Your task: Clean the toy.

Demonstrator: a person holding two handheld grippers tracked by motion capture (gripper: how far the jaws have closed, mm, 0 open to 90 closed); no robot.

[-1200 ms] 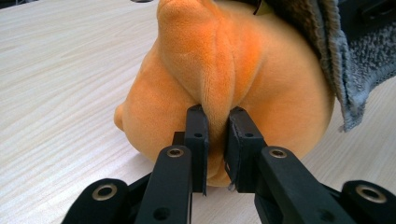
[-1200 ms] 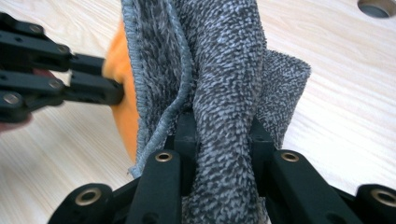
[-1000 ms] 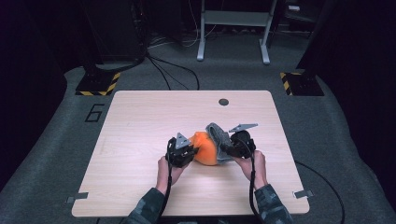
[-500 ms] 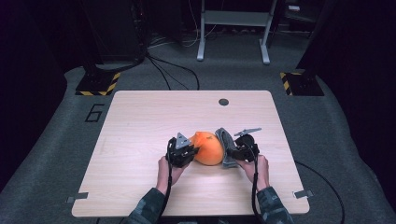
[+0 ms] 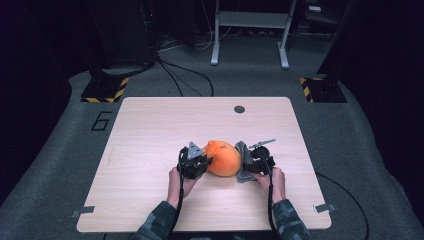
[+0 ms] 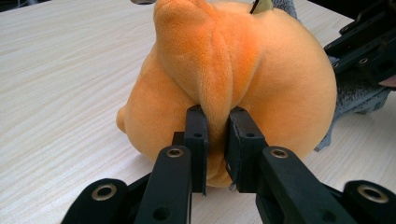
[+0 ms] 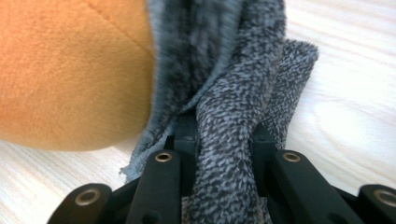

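Observation:
An orange plush toy (image 5: pixel 223 158) lies on the wooden table (image 5: pixel 150 130), near its front middle. My left gripper (image 5: pixel 200 161) is at the toy's left side, and its jaws pinch a fold of the orange plush (image 6: pixel 210 70). A grey cloth (image 5: pixel 242 165) hangs against the toy's right side. My right gripper (image 5: pixel 248 164) is shut on a bunched fold of that grey cloth (image 7: pixel 233 140), with the orange plush (image 7: pixel 70 70) just to its left. Both hands rest low over the table.
A small dark round grommet (image 5: pixel 239 109) sits near the table's far edge. Beyond the table lie a dark floor, cables, a metal stand (image 5: pixel 250 30) and yellow-black striped blocks (image 5: pixel 105 90).
My right gripper has come down toward the table with the grey cloth, which now lies lower against the toy's right side. The left gripper has stayed put on the plush.

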